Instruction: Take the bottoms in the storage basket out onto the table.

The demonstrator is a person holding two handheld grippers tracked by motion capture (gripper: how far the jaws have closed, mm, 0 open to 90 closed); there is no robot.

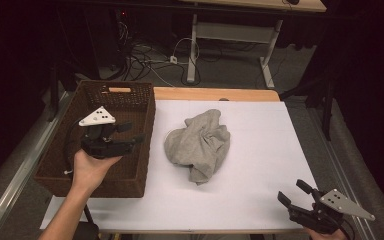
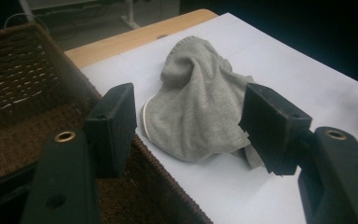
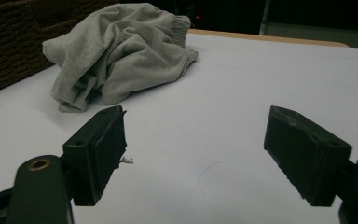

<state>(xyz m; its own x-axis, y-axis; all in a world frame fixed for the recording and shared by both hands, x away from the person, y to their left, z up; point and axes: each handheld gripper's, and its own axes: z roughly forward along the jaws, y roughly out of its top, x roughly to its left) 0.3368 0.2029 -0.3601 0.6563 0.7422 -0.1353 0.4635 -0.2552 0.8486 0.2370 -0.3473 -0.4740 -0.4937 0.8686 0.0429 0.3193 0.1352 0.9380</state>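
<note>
1. The left tongs (image 2: 189,123) are seen with their two black jaws standing apart, nothing held between them.
2. A crumpled grey cloth (image 2: 198,105) is seen beyond the jaws, lying on the white sheet (image 2: 307,79) that covers the desk (image 2: 135,37).
3. A brown wicker basket (image 2: 23,88) is seen at the left, its wall just beside the cloth.
</note>
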